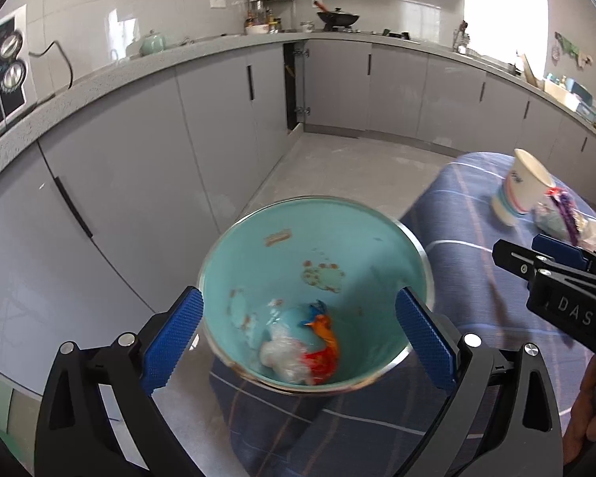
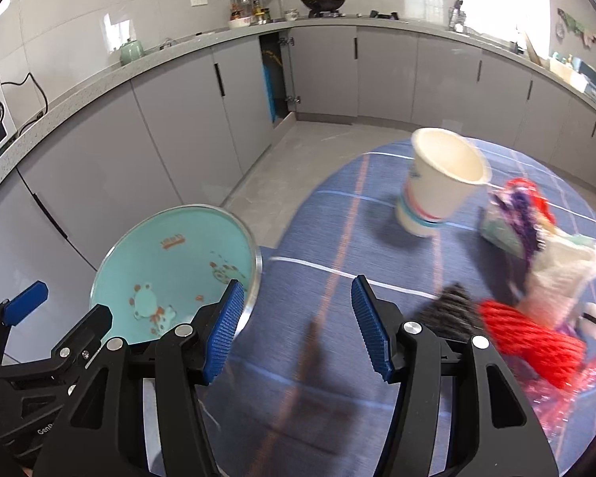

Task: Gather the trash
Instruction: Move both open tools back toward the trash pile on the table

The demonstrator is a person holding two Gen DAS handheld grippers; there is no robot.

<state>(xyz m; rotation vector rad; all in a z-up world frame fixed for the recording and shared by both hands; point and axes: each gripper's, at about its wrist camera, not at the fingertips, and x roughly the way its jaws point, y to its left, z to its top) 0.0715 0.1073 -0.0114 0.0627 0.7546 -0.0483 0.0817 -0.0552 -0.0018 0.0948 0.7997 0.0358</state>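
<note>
A teal bin (image 1: 258,262) with a metal rim sits between the blue pads of my left gripper (image 1: 300,338), whose jaws stand wide on either side of its rim. Crumpled white and red-orange trash (image 1: 302,353) lies at its bottom. The bin also shows in the right wrist view (image 2: 171,262), at the left. My right gripper (image 2: 296,330) is open and empty above the blue plaid tablecloth (image 2: 337,246). A white paper cup (image 2: 437,187) lies tilted ahead of it. A pile of wrappers and red mesh netting (image 2: 536,342) lies to its right.
Grey kitchen cabinets (image 1: 139,127) and a countertop curve round the room, with one cabinet door ajar (image 1: 294,83). A wok (image 1: 337,18) and spice rack stand at the far counter. The grey floor (image 1: 337,159) lies beyond the table's edge.
</note>
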